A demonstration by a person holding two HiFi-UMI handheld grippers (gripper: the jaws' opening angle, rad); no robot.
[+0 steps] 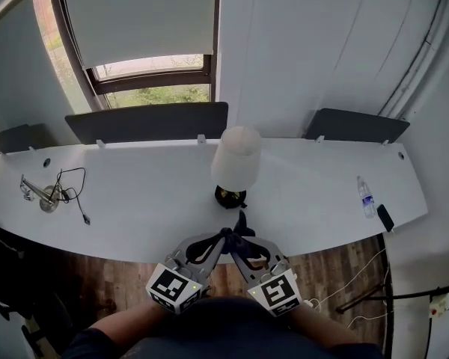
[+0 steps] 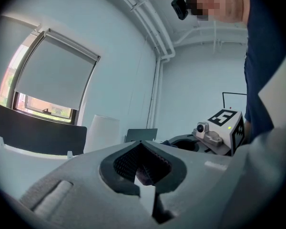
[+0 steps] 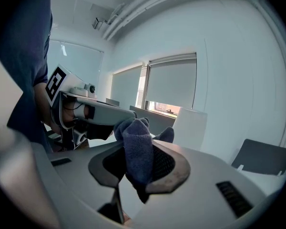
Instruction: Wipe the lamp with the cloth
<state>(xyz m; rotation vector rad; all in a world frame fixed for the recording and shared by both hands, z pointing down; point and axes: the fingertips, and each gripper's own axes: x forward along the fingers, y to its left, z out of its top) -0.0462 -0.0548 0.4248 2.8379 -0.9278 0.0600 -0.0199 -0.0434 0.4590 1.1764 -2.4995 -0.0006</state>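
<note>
The lamp (image 1: 236,155) has a white shade and a dark base and stands at the middle of the white desk (image 1: 150,200). Its shade also shows in the left gripper view (image 2: 101,132) and the right gripper view (image 3: 189,128). Both grippers are over the desk's front edge, just in front of the lamp, with their tips together. The right gripper (image 1: 238,242) is shut on a dark blue cloth (image 3: 137,147) that bunches up above its jaws (image 1: 242,224). The left gripper (image 1: 223,235) is shut, with a small bit of the cloth (image 2: 145,175) between its pads.
A black cable and a metal fitting (image 1: 51,197) lie at the desk's left. A water bottle (image 1: 366,197) and a black phone (image 1: 385,217) are at the right end. Dark panels (image 1: 146,122) line the back edge below the window. Wood floor (image 1: 344,264) lies beneath the desk's front.
</note>
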